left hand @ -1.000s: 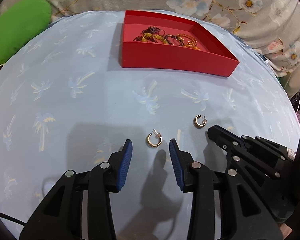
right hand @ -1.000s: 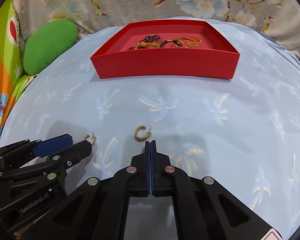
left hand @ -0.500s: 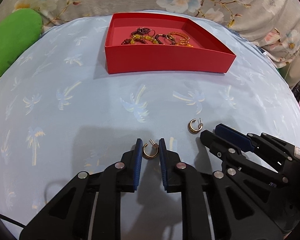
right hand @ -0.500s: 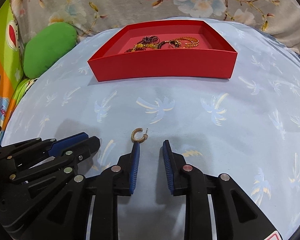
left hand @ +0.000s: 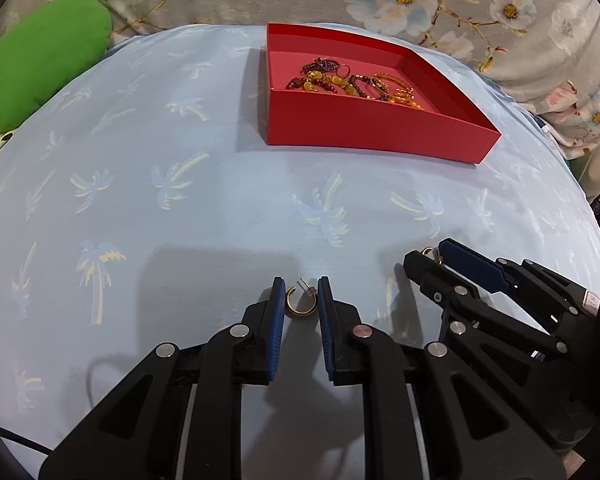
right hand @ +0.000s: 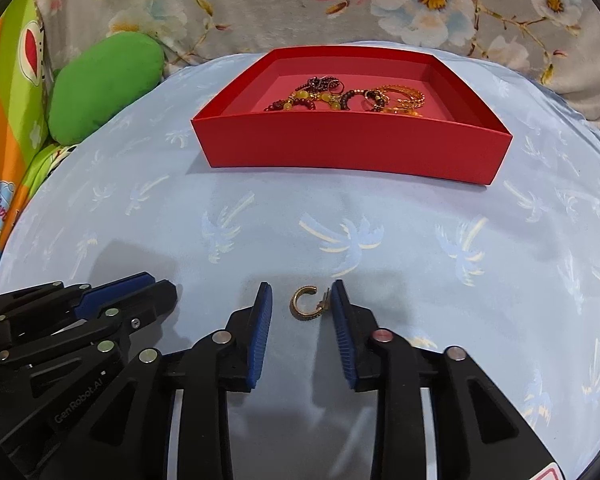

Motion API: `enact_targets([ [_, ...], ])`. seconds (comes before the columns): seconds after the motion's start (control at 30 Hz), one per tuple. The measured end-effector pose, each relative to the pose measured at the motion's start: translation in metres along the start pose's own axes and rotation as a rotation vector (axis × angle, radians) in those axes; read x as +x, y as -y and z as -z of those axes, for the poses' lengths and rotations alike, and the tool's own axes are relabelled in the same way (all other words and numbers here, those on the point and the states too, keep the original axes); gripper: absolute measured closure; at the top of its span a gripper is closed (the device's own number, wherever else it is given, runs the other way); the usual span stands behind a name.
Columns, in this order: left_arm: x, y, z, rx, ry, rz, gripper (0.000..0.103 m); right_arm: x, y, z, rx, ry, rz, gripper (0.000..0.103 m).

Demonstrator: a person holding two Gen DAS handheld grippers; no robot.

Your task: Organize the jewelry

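Now each hoop earring (right hand: 306,303) lies flat, post (right hand: 325,299) pointing right.

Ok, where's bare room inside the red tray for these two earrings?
Inside the red tray, the near left floor is bare, and the near right corner too. The beads and bangles crowd the far middle.
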State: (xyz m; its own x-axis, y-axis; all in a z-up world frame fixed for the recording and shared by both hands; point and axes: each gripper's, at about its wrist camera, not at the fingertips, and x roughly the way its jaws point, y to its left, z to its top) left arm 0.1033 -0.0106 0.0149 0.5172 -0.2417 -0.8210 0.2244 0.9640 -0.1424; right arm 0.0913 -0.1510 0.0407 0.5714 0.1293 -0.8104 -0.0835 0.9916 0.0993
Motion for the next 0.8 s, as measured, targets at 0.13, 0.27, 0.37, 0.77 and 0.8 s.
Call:
enact_targets([
  [0.13,-0.001,0.001,-0.001,-0.006,-0.003,0.014,0.087,-0.002,0.005,0.001,0.008,0.001,0.009,0.085],
  [0.27,-0.005,0.005,-0.003,0.0,0.007,0.024,0.087,-0.008,0.012,0.002,0.037,0.003,0.003,0.085],
  [0.37,-0.011,0.011,-0.009,0.01,0.023,0.038,0.087,-0.016,0.017,0.0,0.051,0.02,-0.002,0.085],
  [0.77,-0.036,0.051,-0.101,0.1,0.172,0.091,0.087,-0.047,0.057,-0.082,0.074,0.141,-0.011,0.085],
  [0.8,-0.035,0.052,-0.113,0.101,0.182,0.094,0.087,-0.046,0.061,-0.092,0.074,0.148,-0.01,0.085],
])
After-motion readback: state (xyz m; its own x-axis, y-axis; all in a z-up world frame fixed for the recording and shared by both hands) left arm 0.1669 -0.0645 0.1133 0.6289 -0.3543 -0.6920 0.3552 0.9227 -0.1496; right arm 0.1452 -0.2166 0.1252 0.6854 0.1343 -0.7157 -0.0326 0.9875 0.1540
